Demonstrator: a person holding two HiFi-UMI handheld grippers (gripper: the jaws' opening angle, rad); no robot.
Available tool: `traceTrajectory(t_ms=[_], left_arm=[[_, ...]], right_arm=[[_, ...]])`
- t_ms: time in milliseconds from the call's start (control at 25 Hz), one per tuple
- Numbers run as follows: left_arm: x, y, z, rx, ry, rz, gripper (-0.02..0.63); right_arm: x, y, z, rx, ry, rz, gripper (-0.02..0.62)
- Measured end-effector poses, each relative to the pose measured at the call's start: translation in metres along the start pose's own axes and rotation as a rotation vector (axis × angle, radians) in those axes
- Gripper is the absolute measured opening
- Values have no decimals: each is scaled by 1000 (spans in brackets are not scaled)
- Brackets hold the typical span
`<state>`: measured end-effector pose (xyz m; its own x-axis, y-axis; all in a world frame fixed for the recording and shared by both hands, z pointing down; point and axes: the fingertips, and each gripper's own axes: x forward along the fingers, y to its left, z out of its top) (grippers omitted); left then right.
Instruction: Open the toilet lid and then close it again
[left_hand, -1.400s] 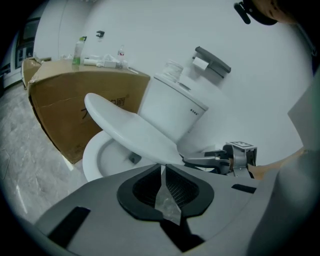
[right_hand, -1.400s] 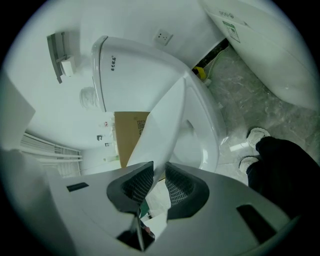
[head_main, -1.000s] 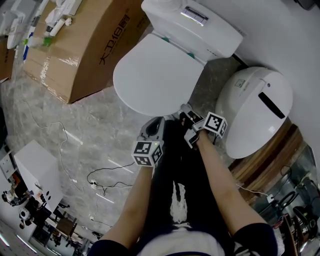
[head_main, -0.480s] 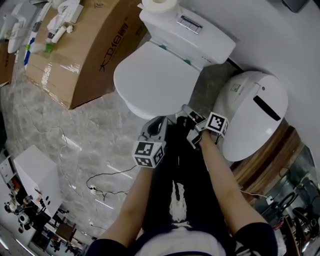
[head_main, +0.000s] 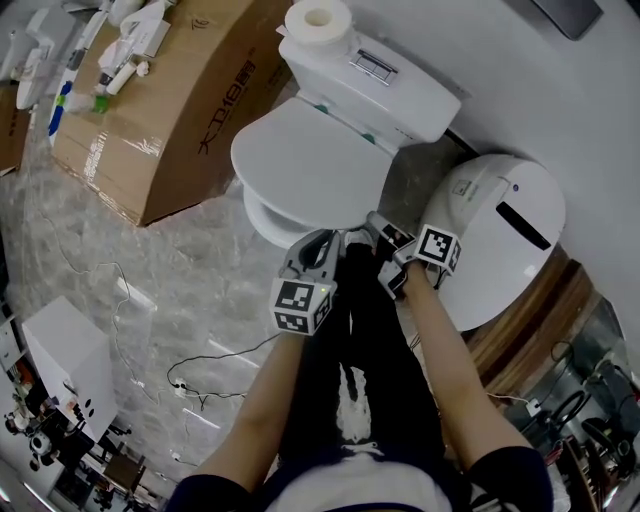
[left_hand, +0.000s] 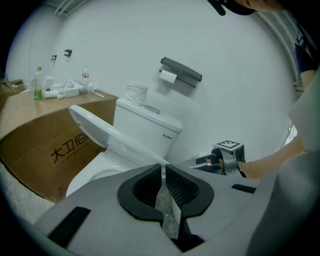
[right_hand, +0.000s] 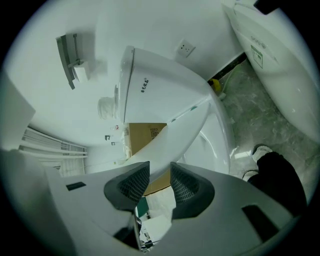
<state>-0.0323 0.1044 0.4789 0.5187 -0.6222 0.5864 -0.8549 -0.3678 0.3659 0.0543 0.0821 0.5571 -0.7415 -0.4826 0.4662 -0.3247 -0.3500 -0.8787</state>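
**Left claw pinches the lid's near rim; right claw stands spread**

The left gripper (left_hand: 163, 172) is pressed onto the thin near edge of the toilet lid (left_hand: 102, 131), which is tilted part-way up off the seat (left_hand: 92, 170). The right gripper (right_hand: 159, 182) has just been opening its jaws. The rim runs between its pads, and they don't appear to press on it. The lid stretches away from both claws to its hinge by the tank (head_main: 372, 78), so the lift looks to go up and back. Grey marbled floor (head_main: 150, 270) lies below, and a cardboard box (head_main: 160, 110) stands to the left.

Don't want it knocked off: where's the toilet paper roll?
Head view, top centre: the toilet paper roll stands on the cistern's left end, just right of the cardboard box.
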Motion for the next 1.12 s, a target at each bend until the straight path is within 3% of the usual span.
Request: traceTrajectory(t_ms=[240,640,1120], left_arm=[[8,-7,20,33,-11,-25,31],[25,-15,45,87,-29,-38,31],[43,-26,75,141,-46,-54,31]], right_arm=[[-9,30,7,-116,-25,-12,109],[-14,61,22,-405,-58,-96,29],[-27,106,42,-885,-199,-164,14]])
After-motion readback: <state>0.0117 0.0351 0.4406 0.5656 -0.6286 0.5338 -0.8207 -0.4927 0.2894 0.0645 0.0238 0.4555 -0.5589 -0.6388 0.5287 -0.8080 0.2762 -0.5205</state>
